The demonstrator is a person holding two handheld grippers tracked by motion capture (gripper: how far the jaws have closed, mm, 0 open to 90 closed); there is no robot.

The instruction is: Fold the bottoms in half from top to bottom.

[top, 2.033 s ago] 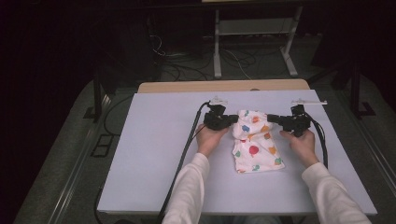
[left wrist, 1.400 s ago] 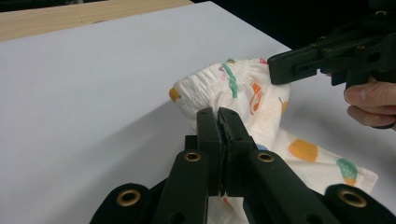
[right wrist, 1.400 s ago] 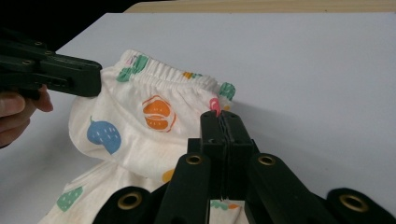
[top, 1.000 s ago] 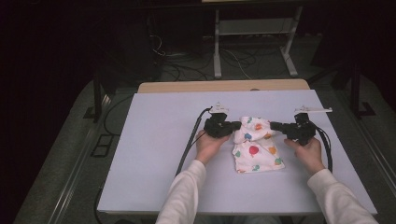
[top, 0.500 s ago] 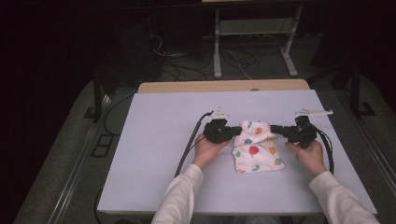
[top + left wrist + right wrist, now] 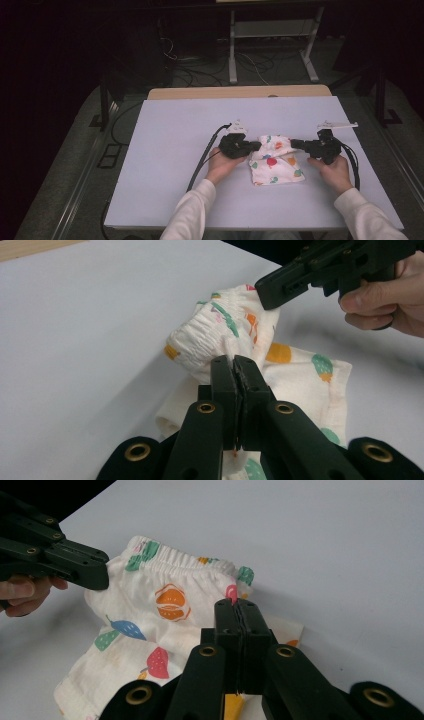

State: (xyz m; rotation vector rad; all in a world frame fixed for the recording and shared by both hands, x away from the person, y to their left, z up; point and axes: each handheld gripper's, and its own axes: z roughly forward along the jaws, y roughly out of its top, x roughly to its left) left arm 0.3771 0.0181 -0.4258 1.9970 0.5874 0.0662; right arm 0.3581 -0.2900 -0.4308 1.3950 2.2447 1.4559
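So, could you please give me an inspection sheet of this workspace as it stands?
Surface: white table top, flat, with a wooden strip along its far edge.
Job's things: fruit-print cloth, bunched at its elastic edge.
Clutter: nothing seen.
Grippers: left gripper and right gripper each shut on the cloth's elastic edge.
Cables: black cable trails off the near edge.
Surroundings: dark floor, loose wires, white stand.

Lab: dark room, floor cables (image 6: 250,62), metal stand (image 6: 272,37).
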